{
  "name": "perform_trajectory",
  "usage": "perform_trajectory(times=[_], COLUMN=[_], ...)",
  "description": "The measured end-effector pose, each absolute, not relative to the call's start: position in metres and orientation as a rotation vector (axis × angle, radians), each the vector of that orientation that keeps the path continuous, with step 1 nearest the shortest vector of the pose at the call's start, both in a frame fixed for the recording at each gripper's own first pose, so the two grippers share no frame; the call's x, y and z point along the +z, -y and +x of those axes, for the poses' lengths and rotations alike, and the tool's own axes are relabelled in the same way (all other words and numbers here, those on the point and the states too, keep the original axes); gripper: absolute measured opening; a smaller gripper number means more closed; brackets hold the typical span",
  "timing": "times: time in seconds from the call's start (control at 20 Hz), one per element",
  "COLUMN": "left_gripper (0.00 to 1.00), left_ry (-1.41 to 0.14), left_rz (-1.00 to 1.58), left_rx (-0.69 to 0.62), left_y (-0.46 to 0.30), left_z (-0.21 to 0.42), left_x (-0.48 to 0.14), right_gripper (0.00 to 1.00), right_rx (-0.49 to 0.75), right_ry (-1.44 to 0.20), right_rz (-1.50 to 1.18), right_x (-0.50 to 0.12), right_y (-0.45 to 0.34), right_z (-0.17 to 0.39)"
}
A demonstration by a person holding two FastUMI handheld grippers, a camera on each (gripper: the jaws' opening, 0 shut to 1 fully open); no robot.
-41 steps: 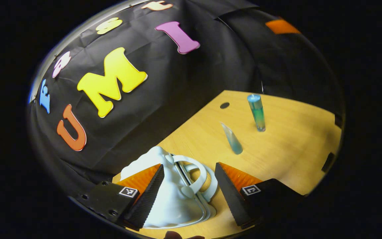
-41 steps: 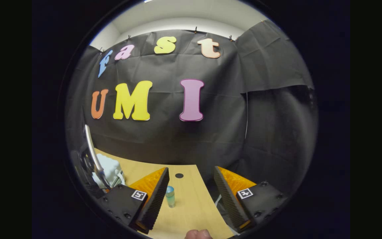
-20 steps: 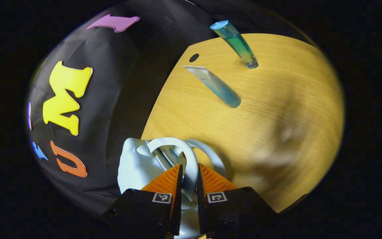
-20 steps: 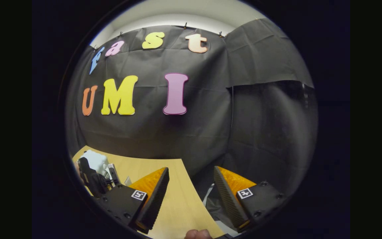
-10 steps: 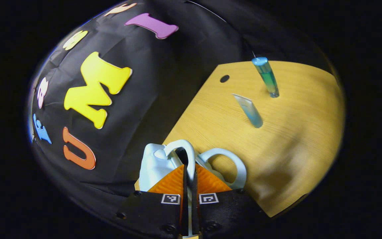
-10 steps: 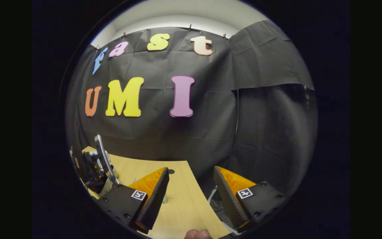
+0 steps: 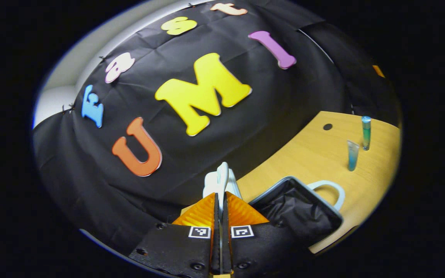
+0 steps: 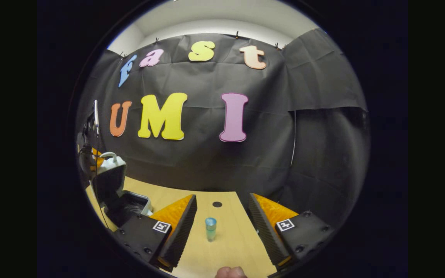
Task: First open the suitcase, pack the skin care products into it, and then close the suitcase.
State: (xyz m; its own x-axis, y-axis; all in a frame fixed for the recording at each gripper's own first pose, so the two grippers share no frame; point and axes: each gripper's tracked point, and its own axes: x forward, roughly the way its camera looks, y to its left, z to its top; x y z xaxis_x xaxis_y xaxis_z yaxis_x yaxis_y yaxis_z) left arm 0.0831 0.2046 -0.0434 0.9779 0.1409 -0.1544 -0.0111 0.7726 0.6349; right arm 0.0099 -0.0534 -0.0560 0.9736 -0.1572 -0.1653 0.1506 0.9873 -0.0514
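Opening the suitcase [image 7: 299, 210] is the step in hand. The left hand-held gripper [image 7: 220, 208] is pinched tight on the lid's pale handle [image 7: 221, 177], the lid raised upright ahead of its fingers, the dark-lined base lying open just to its right on the counter [image 7: 315, 154]. Farther right stand a tube [image 7: 352, 154] and a bottle [image 7: 366, 132]. The right hand-held gripper [image 8: 222, 216] hangs wide apart and empty, the bottle [image 8: 210, 228] standing between and beyond its fingers. Next, probably, it lowers and closes on that bottle.
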Motion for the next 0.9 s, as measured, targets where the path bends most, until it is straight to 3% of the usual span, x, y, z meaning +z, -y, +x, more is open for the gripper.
perform_trajectory(times=[0.25, 0.55, 0.9], left_gripper=[0.05, 0.06, 0.1], left_ry=[-0.171, -0.217, -0.38], left_rz=[0.475, 0.221, -0.153], left_rx=[0.221, 0.244, 0.296], left_y=[-0.333, -0.467, -0.525], left_z=[0.08, 0.099, 0.108], left_x=[-0.044, -0.079, -0.207], right_gripper=[0.8, 0.8, 0.79], right_rx=[-0.12, -0.109, -0.104], right_ry=[-0.166, -0.179, -0.205], right_rz=[-0.09, -0.16, -0.214], right_x=[-0.046, -0.046, -0.051], right_y=[0.023, -0.003, -0.026], right_z=[0.016, 0.013, 0.009])
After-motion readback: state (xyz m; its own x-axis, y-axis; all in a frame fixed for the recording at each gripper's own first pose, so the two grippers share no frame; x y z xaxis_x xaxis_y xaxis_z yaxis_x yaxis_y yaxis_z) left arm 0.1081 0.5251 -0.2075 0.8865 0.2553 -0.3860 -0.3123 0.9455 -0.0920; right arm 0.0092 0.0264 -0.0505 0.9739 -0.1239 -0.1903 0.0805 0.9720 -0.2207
